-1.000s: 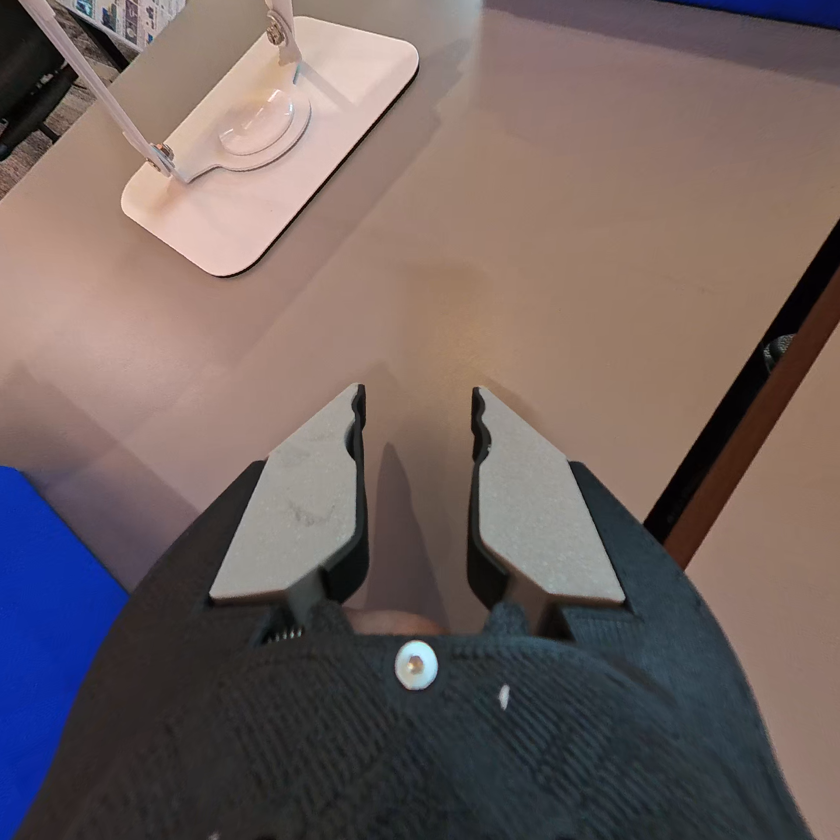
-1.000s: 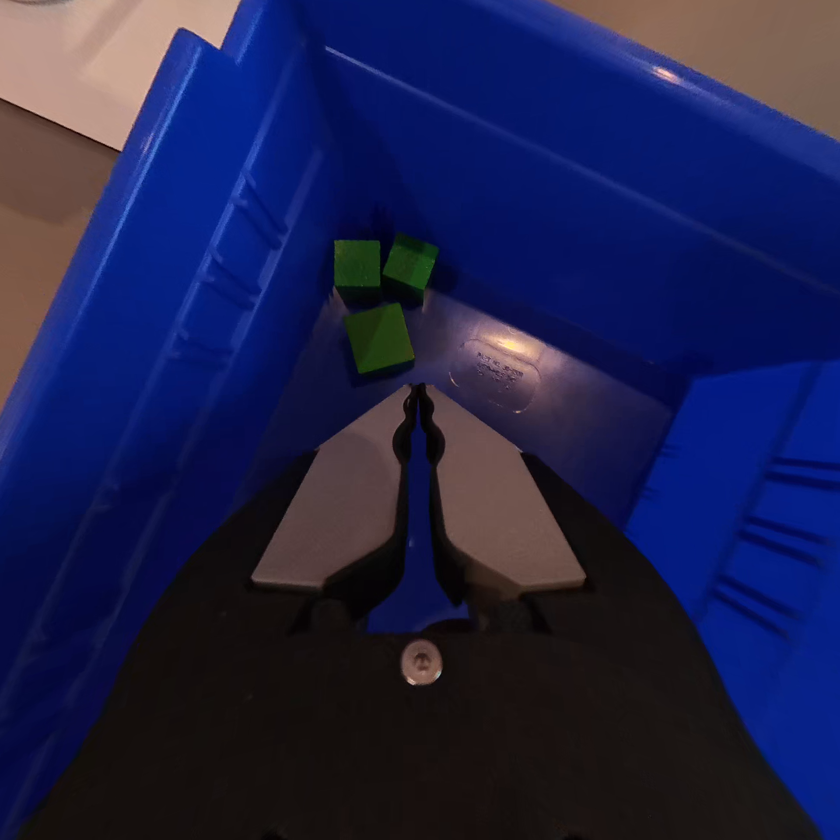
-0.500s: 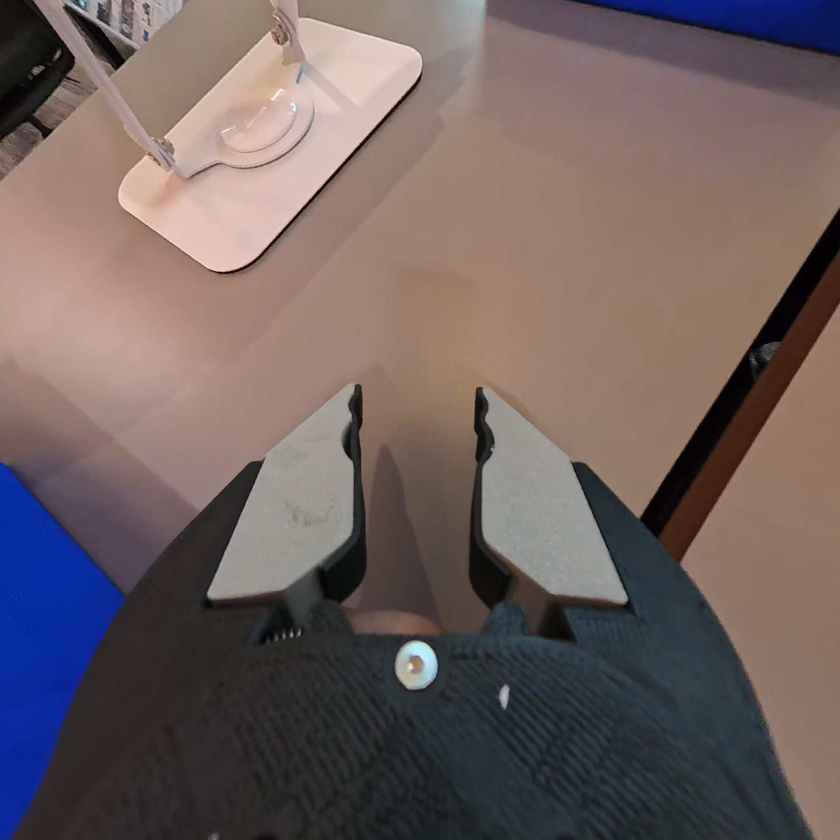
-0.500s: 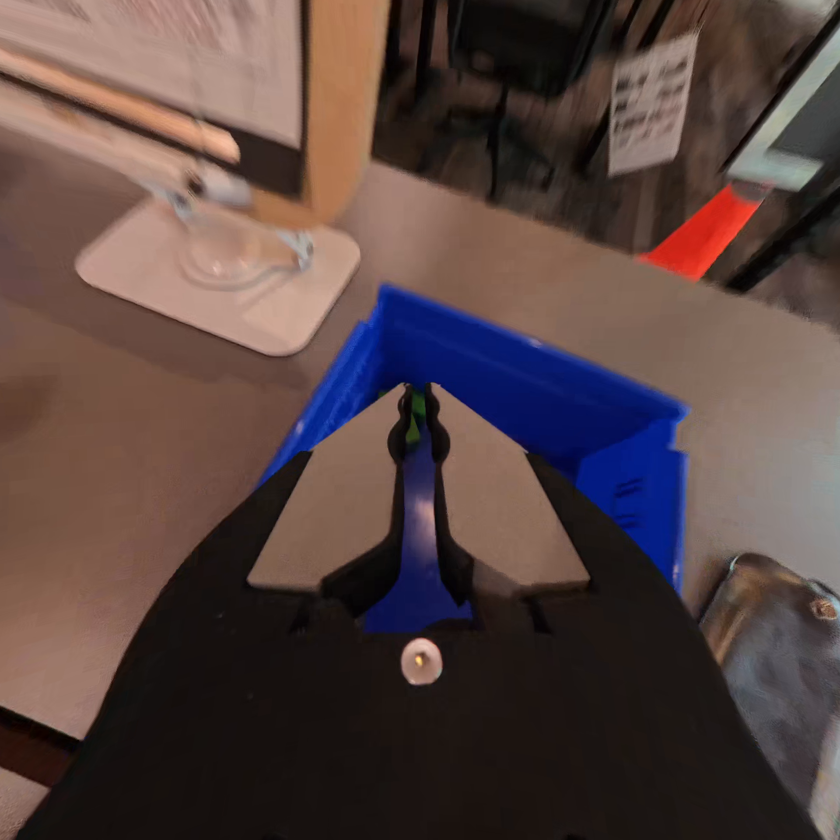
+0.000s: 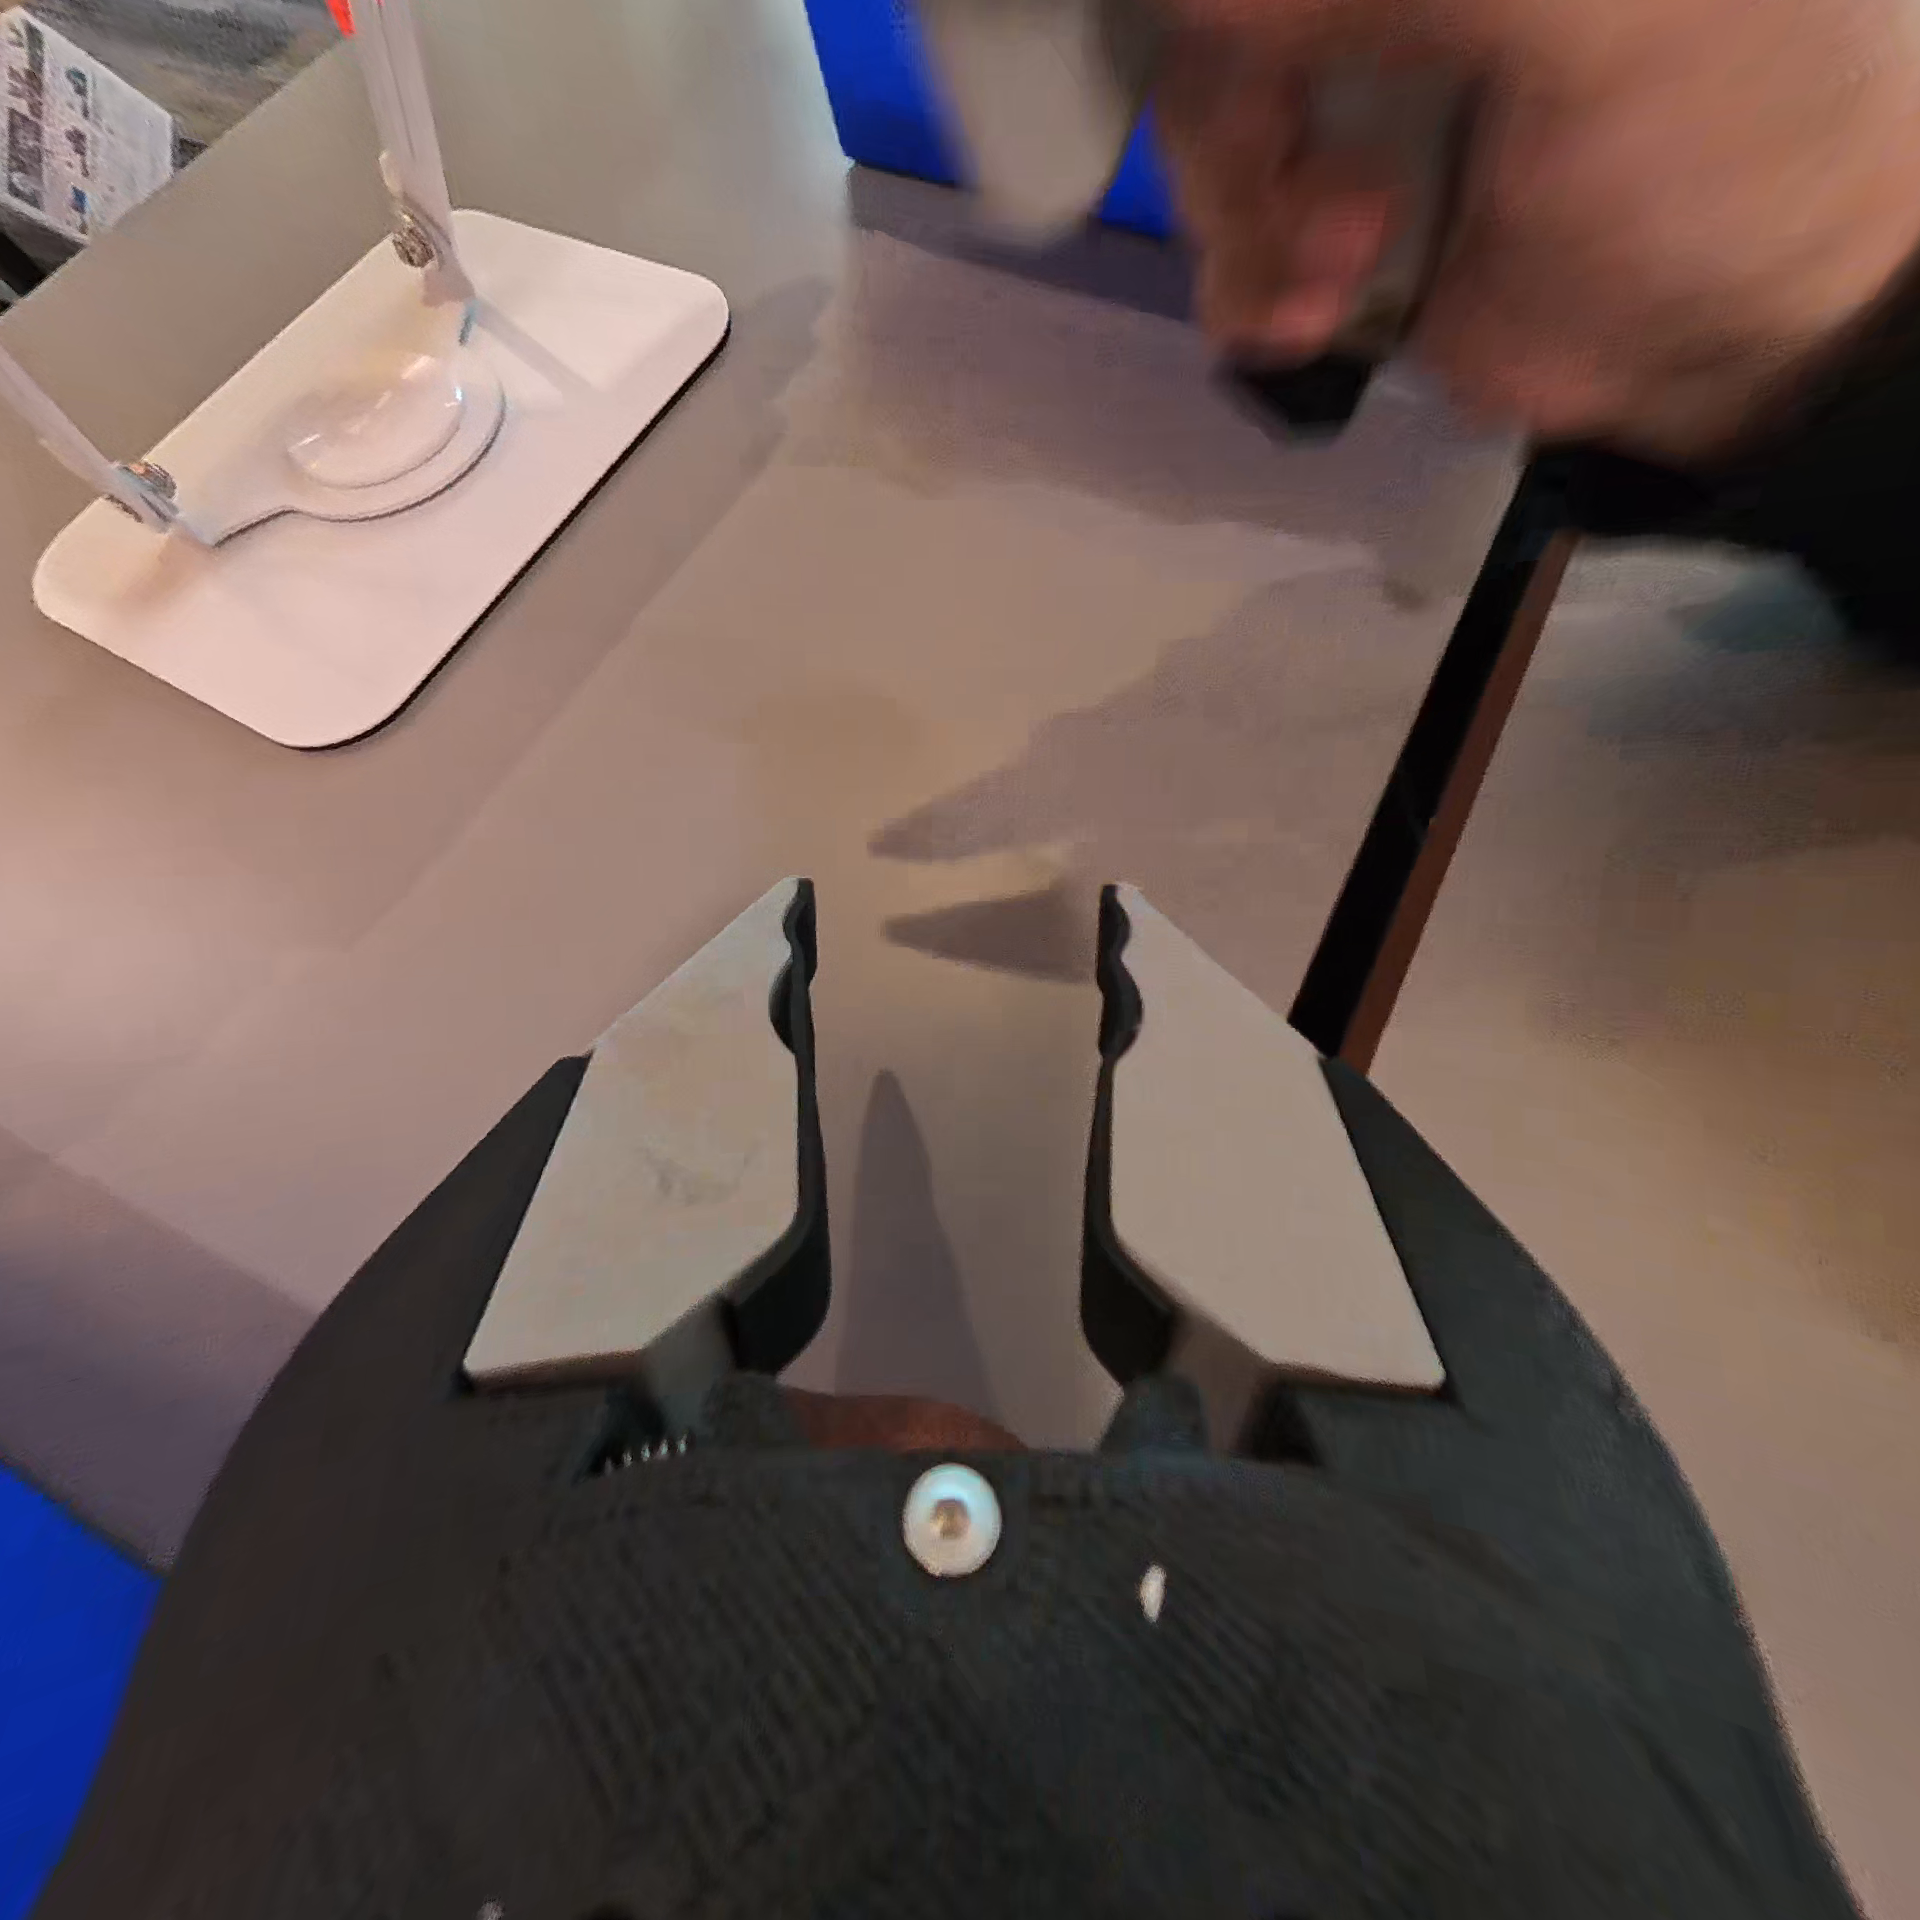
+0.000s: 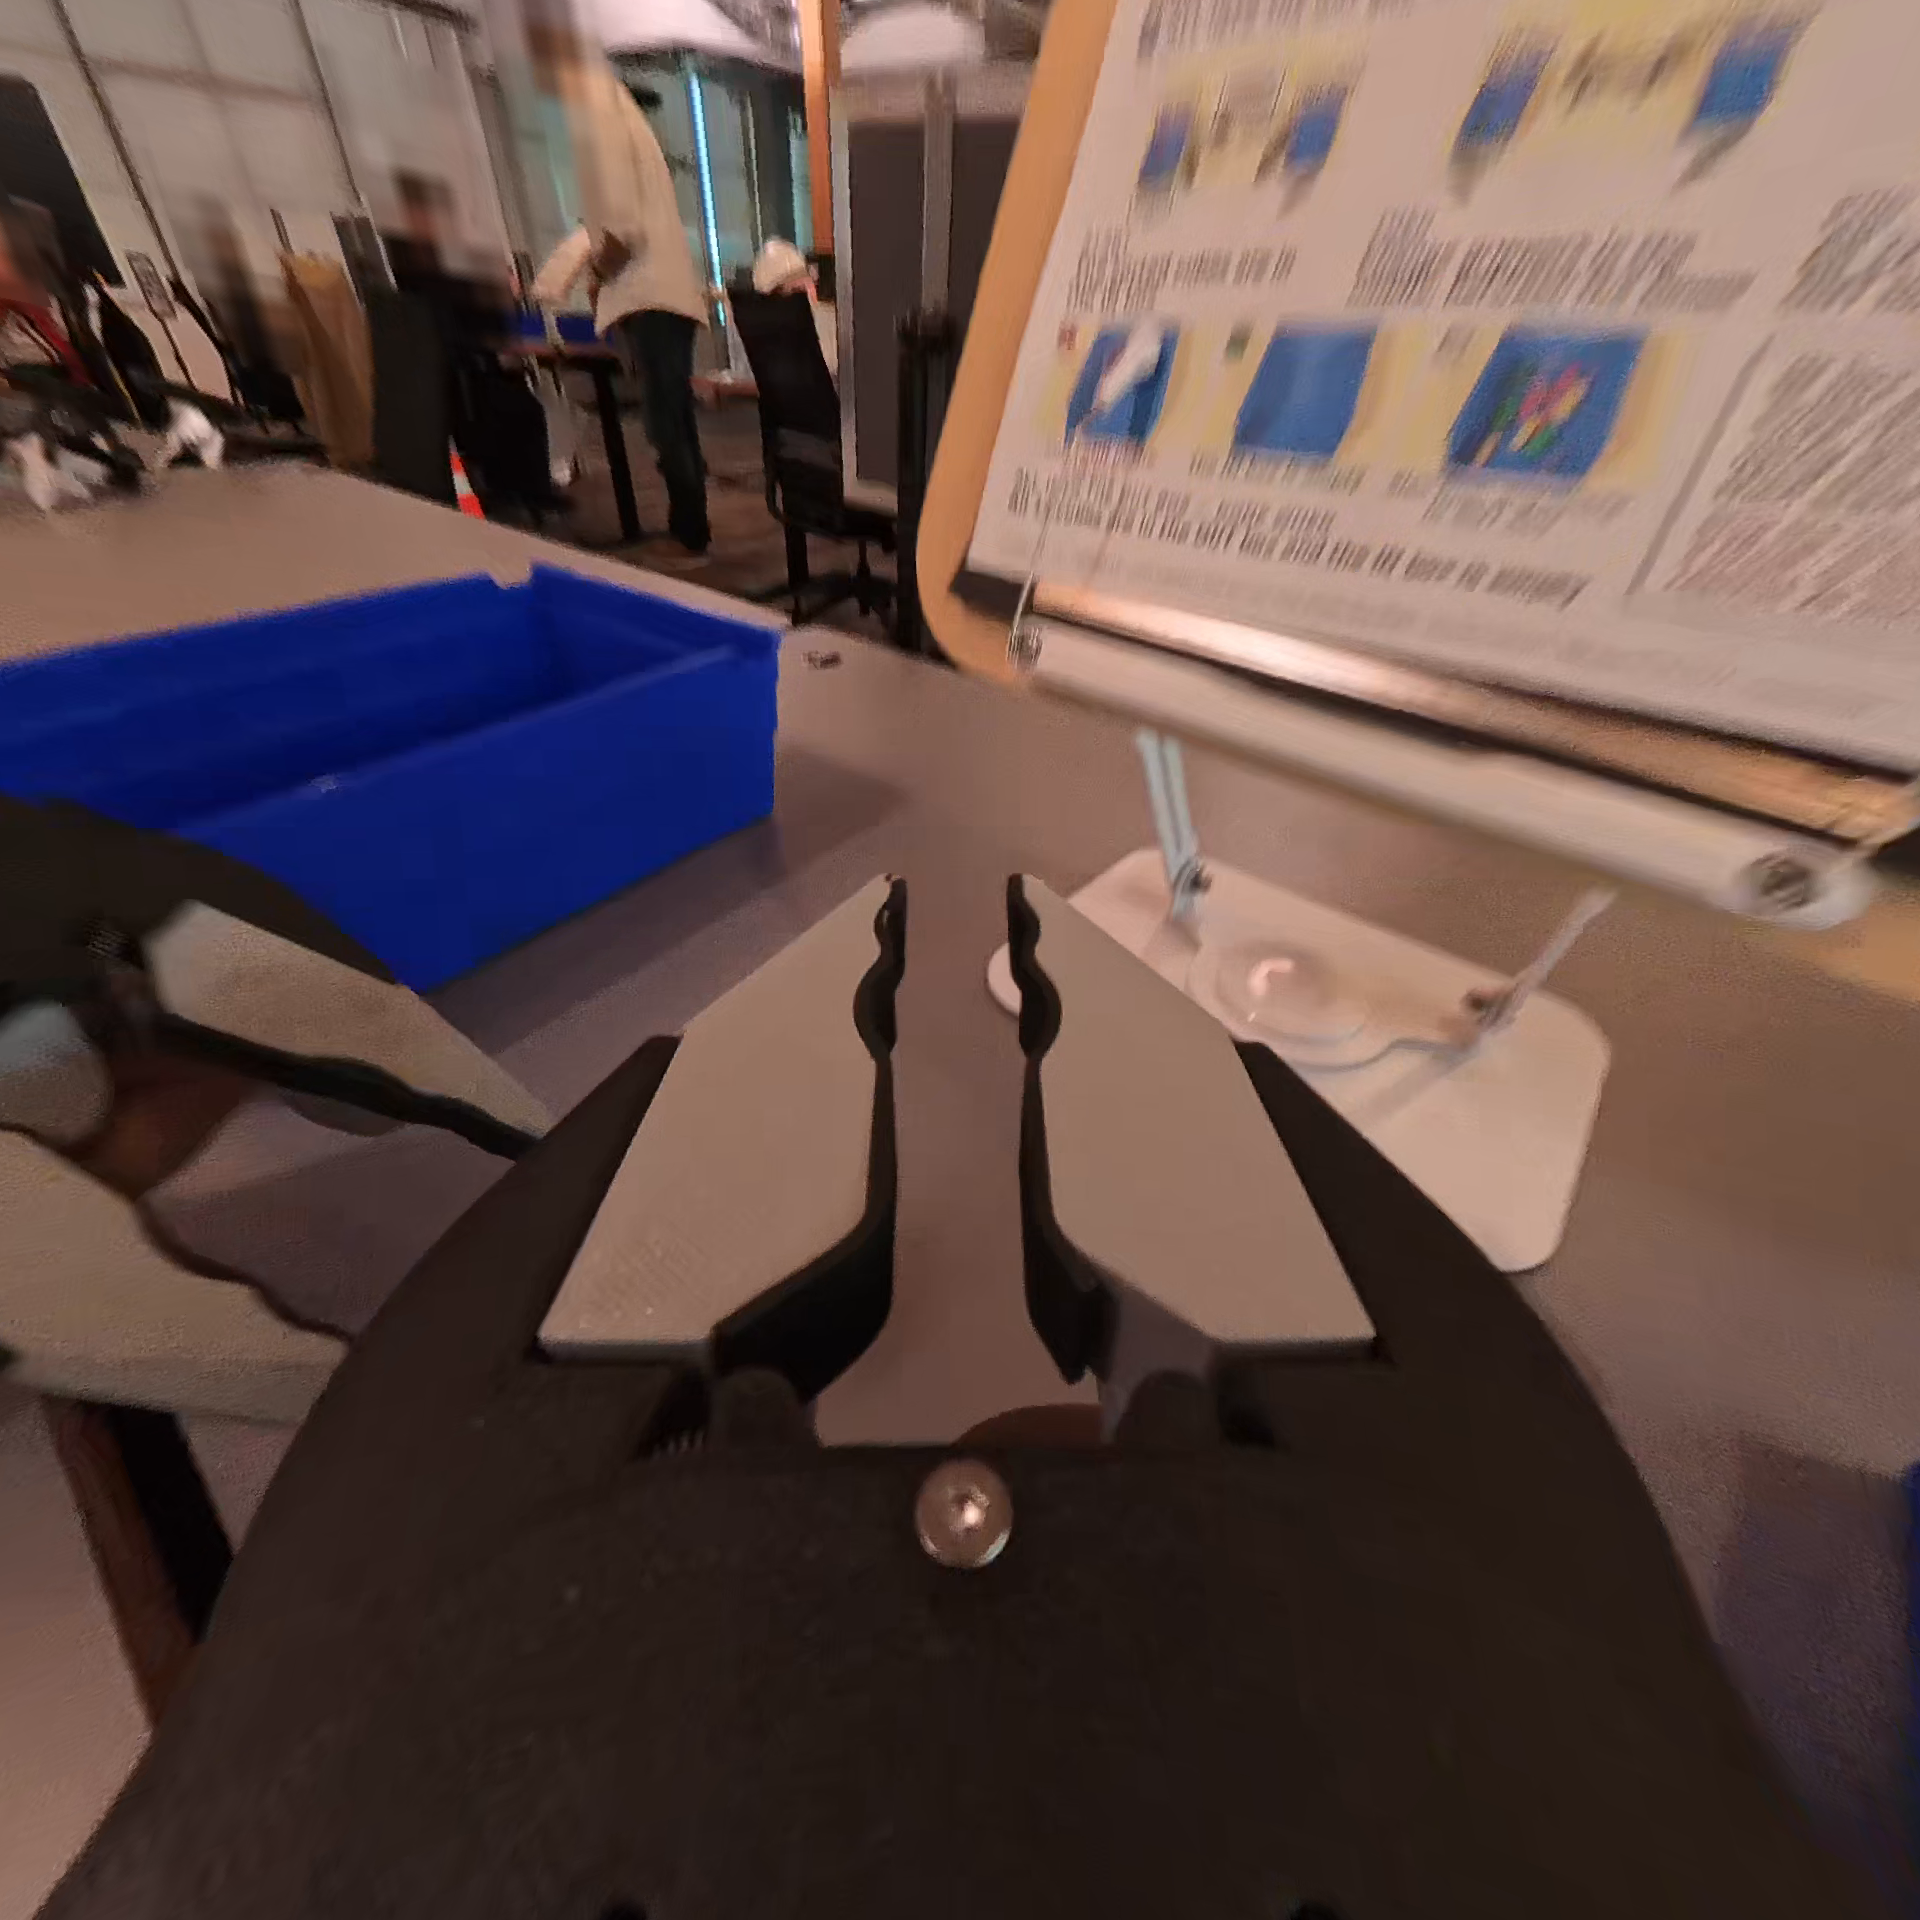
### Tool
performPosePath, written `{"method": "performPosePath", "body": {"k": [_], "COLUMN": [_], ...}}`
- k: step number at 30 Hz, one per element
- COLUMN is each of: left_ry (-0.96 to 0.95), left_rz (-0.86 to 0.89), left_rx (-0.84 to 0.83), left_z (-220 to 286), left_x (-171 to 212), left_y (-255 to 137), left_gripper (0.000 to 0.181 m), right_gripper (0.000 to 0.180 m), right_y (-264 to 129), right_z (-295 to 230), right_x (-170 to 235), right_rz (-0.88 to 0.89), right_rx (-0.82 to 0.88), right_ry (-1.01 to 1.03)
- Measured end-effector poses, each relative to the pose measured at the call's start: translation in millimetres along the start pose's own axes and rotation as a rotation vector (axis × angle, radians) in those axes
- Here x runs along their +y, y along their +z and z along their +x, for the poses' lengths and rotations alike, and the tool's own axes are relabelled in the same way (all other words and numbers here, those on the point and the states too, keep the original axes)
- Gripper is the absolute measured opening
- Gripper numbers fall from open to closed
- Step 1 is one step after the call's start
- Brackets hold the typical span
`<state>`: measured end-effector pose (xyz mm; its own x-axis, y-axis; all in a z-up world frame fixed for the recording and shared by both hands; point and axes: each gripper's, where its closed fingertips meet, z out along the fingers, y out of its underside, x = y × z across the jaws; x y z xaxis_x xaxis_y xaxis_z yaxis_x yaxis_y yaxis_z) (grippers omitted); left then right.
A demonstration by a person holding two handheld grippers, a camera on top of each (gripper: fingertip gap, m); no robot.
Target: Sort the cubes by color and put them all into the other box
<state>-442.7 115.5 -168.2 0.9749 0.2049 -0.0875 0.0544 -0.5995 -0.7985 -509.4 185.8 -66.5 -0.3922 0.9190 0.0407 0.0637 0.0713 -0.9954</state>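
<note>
No cube shows in either view now. My left gripper (image 5: 956, 914) is open and empty, low over the grey table (image 5: 935, 582). My right gripper (image 6: 954, 894) is a little open and empty, raised above the table and pointing at the stand. A blue box (image 6: 416, 727) stands to its left, and the part of its inside that I see holds nothing. The left gripper's fingers (image 6: 312, 1018) show at the left edge of the right wrist view. A blurred hand (image 5: 1538, 208) holding the right gripper crosses the top right of the left wrist view.
A white stand base (image 5: 384, 468) carries a tilted instruction board (image 6: 1455, 364). A blue box corner (image 5: 52, 1683) lies at the lower left, another blue box (image 5: 894, 94) at the far end. A dark gap (image 5: 1434, 779) splits the table on the right. People stand far behind.
My right gripper rose out of the blue box with the green cubes, swung left toward the stand and opened a little. The left gripper barely moved; a hand came into its view.
</note>
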Motion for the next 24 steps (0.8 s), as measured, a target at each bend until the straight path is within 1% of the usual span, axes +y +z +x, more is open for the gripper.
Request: {"method": "performPosePath", "body": {"k": [2,4,8,11,13,15,17,20,22,24], "left_ry": [0.005,0.018,0.044,0.033,0.017,-0.014,-0.072,-0.154,-0.169,-0.134], "left_rz": [-0.004,0.012,0.114,0.242,0.315,0.384,0.442,0.435,0.356,0.246], "left_rx": [-0.003,-0.002,0.019,0.026,-0.019,-0.115,-0.194,-0.256,-0.307,-0.350], "left_z": [-1.6,-2.1,0.1,-5.6,-21.5,-48.9,-76.5,-109.0,-127.0,-139.6], "left_x": [1.0,-2.0,-22.6,-42.3,-47.8,-47.2,-39.7,-16.4,7.7,32.4], "left_y": [-2.6,-8.0,-33.4,-70.8,-99.2,-128.3,-153.0,-170.0,-169.9,-165.8], "left_gripper": [0.052,0.052,0.051,0.050,0.050,0.049,0.049,0.049,0.049,0.050], "right_gripper": [0.019,0.022,0.020,0.020,0.020,0.020,0.020,0.020,0.020,0.020], "right_y": [26.5,37.5,34.6,33.9,34.3,34.0,32.8,31.3,30.8,30.9], "right_z": [-7.2,-7.6,-10.7,-16.6,-21.5,-24.3,-26.7,-29.6,-29.0,-29.1], "right_x": [38.1,60.0,64.2,72.8,77.6,79.1,80.1,81.9,82.5,82.7], "right_rz": [-0.100,-0.189,-0.169,-0.194,-0.213,-0.219,-0.221,-0.222,-0.224,-0.223], "right_rx": [-0.017,-0.004,0.034,0.037,0.027,0.021,0.010,-0.015,-0.018,-0.025], "right_ry": [0.001,-0.051,-0.147,-0.223,-0.251,-0.262,-0.256,-0.243,-0.233,-0.219]}}
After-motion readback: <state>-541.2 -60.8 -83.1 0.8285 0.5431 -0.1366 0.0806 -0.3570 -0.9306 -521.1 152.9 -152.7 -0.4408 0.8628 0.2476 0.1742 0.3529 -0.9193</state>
